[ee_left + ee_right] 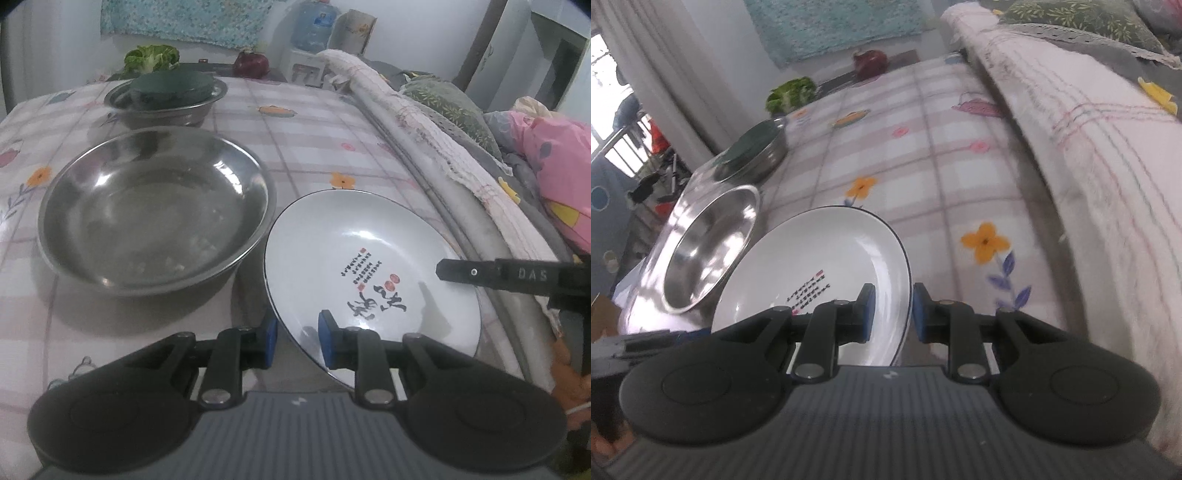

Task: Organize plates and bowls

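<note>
A white plate (351, 236) with black calligraphy and red seals is held at two points on its rim. My left gripper (299, 339) is shut on its near-left rim, blue pads on either side. My right gripper (894, 314) is shut on the right rim of the plate (827, 251); one of its black fingers (480, 275) shows lying over that edge. A shadow lies under the plate's left side. Just left of it stands a large steel bowl (155, 206), holding nothing. Farther back a smaller steel bowl (166, 107) holds a dark green dish (173, 86).
A checked flowered cloth (295, 129) covers the table. A rolled quilt (424, 122) and pink bedding (554, 158) run along the right side. At the far end are leafy greens (151, 59), a dark red vegetable (251, 64) and a water dispenser (314, 33).
</note>
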